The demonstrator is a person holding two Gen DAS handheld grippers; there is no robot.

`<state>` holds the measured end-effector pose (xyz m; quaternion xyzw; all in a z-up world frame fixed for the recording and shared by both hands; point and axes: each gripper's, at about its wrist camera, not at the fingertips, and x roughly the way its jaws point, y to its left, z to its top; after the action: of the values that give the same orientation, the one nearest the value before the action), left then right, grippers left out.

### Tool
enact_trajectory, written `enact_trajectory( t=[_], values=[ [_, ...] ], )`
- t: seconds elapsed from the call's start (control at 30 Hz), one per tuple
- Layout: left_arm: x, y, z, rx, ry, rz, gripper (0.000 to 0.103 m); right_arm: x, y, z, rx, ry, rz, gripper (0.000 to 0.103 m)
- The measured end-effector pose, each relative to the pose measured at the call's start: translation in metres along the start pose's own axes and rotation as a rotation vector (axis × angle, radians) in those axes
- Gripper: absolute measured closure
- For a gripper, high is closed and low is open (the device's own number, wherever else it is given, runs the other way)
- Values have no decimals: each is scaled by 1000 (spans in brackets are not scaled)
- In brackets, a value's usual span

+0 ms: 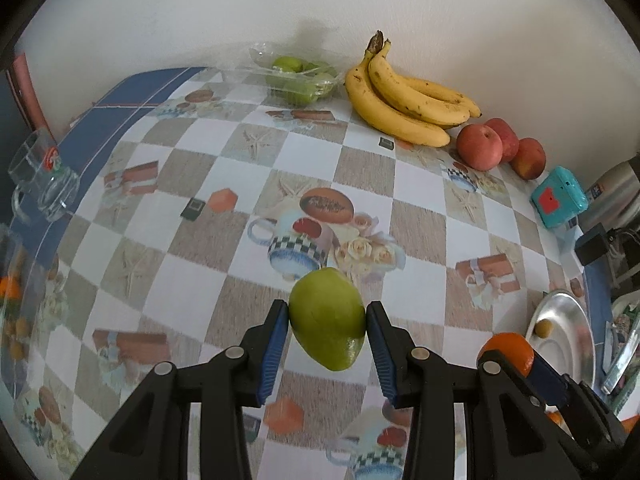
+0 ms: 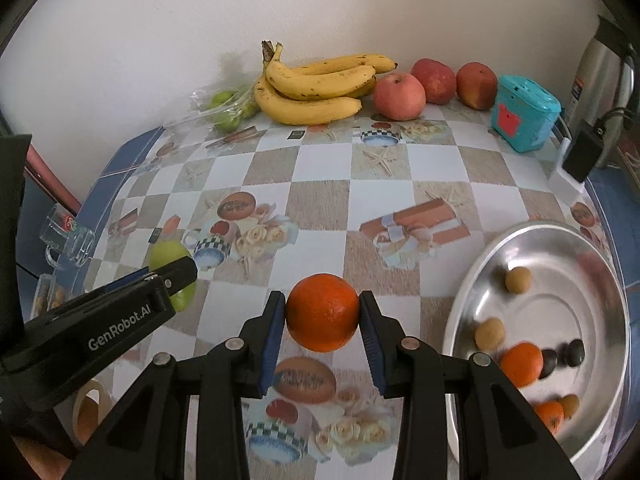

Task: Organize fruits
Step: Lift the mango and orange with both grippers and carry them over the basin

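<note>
I hold a green oval mango [image 1: 326, 322] clamped in my left claw [image 1: 327, 316] and a round orange [image 2: 322, 312] in my right claw [image 2: 322, 314], both above the bench [image 2: 320, 204], whose far edge already lines up yellow bananas [image 2: 316, 88] and red apples [image 2: 399, 96], while small fruits wait in the round metal tray [image 2: 600, 432].
</note>
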<state>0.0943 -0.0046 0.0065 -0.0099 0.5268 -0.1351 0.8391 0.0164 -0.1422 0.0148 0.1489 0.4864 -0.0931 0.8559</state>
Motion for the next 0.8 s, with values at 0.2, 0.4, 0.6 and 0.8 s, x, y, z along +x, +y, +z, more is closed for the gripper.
enact_trajectory(
  t=[0.2,0.4,0.6,0.8],
  values=[
    [-11,-2,-13,-9,-5,-13,60,-11,-7,-14,18,14,-16,64],
    [-24,-4,-23,-14,-24,-23,60,-21,-13,-24,37,22,-22,64],
    [-29,-7,-24,-12,-37,-22,60,-23,-20,-26,57,29,-25,64],
    [-26,-8,-25,-17,-20,-31,60,-23,-27,-24,74,38,-21,64]
  ],
)
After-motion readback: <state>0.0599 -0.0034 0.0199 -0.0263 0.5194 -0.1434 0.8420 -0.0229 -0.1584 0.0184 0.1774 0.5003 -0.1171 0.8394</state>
